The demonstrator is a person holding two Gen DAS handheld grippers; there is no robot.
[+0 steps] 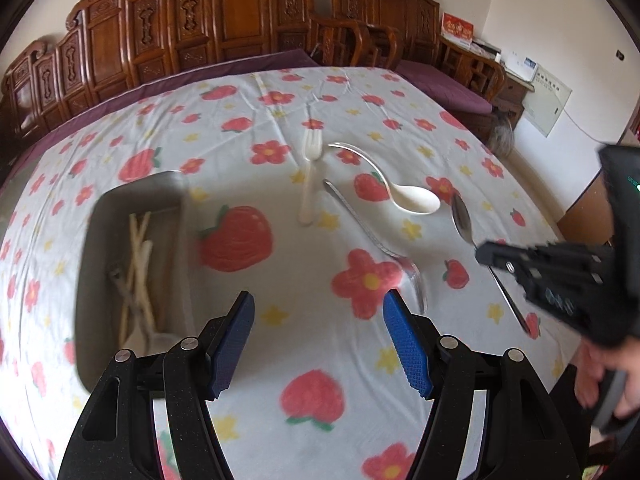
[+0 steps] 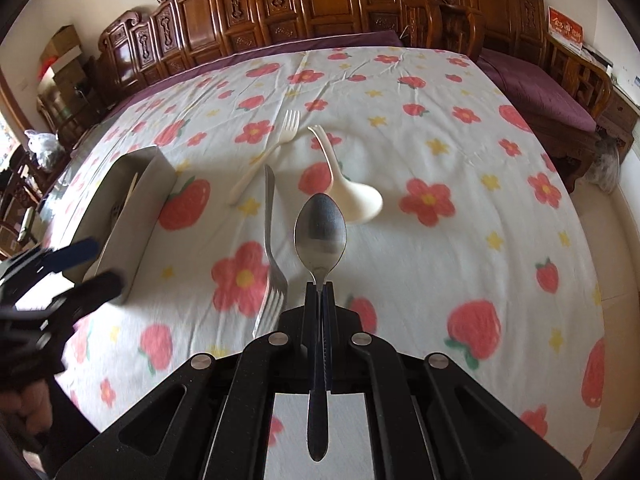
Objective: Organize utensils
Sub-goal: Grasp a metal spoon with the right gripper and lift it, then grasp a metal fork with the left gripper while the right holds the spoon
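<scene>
My right gripper (image 2: 320,286) is shut on the neck of a metal spoon (image 2: 320,232), bowl forward, held above the cloth. In the left wrist view that spoon (image 1: 462,216) sticks out of the right gripper (image 1: 482,256) at the right. My left gripper (image 1: 320,340) stands open with nothing between its blue pads, just right of the grey tray (image 1: 90,272). On the cloth lie a metal fork (image 1: 376,240), a white plastic fork (image 1: 310,176) and a white ladle spoon (image 1: 400,192). Several utensils lie in the tray.
The table wears a white cloth (image 2: 420,280) printed with strawberries and flowers. Carved wooden chairs (image 2: 320,4) line its far edge, and a purple-cushioned bench (image 2: 540,88) stands to the right. A hand (image 1: 604,376) holds the right gripper's handle.
</scene>
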